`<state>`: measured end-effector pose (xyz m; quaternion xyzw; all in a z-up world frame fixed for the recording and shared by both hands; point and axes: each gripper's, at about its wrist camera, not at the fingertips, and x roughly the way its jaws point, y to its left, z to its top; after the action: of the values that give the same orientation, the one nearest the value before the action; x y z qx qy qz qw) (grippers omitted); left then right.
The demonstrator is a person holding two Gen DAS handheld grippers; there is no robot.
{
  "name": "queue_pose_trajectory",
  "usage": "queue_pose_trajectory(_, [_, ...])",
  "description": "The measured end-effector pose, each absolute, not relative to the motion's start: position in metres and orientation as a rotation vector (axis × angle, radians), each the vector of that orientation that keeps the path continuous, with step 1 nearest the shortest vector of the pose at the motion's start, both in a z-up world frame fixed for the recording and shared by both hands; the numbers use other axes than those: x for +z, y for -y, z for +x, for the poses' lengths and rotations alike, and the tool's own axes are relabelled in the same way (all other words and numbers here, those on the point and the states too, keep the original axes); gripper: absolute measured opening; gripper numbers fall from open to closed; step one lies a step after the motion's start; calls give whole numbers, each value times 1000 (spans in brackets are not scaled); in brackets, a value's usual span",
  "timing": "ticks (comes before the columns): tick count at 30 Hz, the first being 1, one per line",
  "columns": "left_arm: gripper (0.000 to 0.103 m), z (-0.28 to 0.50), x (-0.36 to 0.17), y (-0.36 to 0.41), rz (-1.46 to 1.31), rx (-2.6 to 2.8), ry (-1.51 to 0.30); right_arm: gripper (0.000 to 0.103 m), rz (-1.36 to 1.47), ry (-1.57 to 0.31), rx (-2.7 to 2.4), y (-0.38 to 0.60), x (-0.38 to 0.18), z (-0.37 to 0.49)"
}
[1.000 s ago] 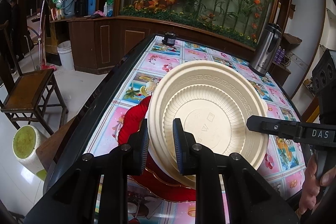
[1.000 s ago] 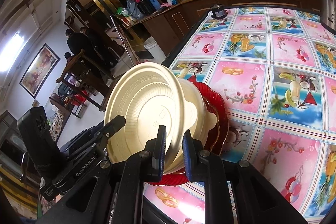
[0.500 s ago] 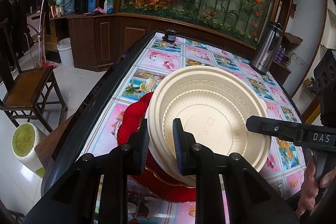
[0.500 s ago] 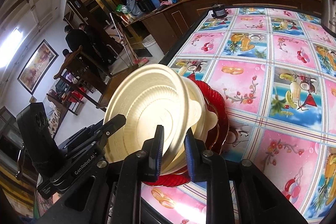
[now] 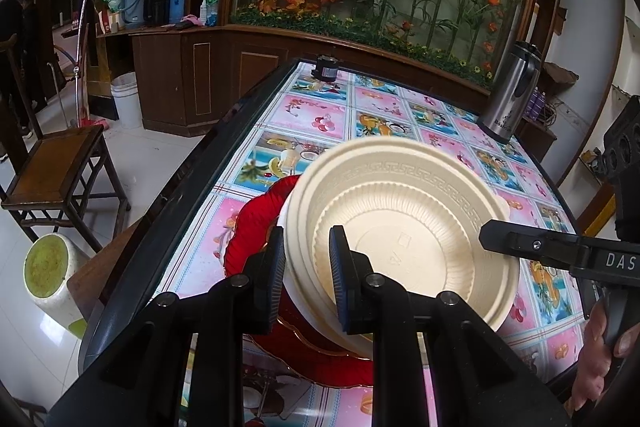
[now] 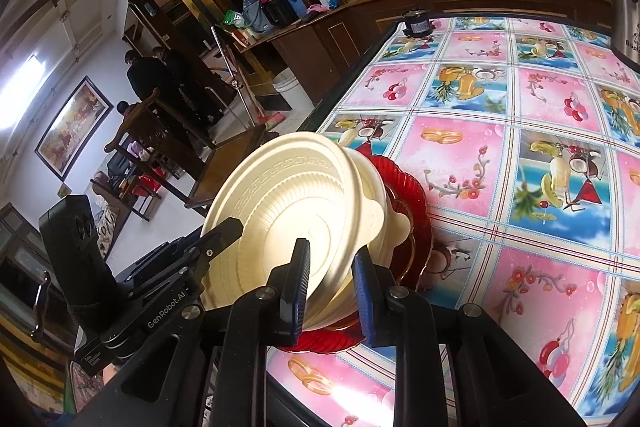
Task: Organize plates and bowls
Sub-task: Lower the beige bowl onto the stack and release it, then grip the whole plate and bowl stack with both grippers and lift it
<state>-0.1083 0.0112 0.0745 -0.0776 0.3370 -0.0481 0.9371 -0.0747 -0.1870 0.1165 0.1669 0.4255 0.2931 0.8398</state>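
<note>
A cream plastic bowl lies tilted on a cream plate or bowl beneath it, and both rest on a red scalloped plate near the table's left edge. My left gripper is shut on the near rim of the cream stack. In the right wrist view, my right gripper straddles the other side of the cream bowl, jaws a little apart around the rim. The red plate shows behind it. Each gripper appears in the other's view.
The table has a colourful fruit-print cloth and a dark raised edge. A steel thermos stands at the far right, a small black jar at the far end. A wooden chair stands left.
The cream bowl has tilted down towards flat over the red plate, which shows more. The right gripper's jaws have spread slightly around the rim.
</note>
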Motion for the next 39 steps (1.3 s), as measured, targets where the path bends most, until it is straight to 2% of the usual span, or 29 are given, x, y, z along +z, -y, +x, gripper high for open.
queue_pose_trajectory(24, [18,-112,80,-25,-205,-101,-679,24,452,-854,566,231,117,-81])
queue_pose_trajectory(27, [28,-114,82,-26,-206,-97,-670,27,456,-862,555,235,111,-83])
queue_pose_trajectory(29, [44,-116,83,-33,-215,-86,-654,28,461,-870,547,239,106,-83])
queue_pose_trajectory(30, [47,-117,83,-37,-222,-76,-649,29,461,-874,542,240,103,-83])
queue_pose_trajectory(39, [49,-116,63,-75,-288,-21,-705,30,489,-930,516,249,73,-86])
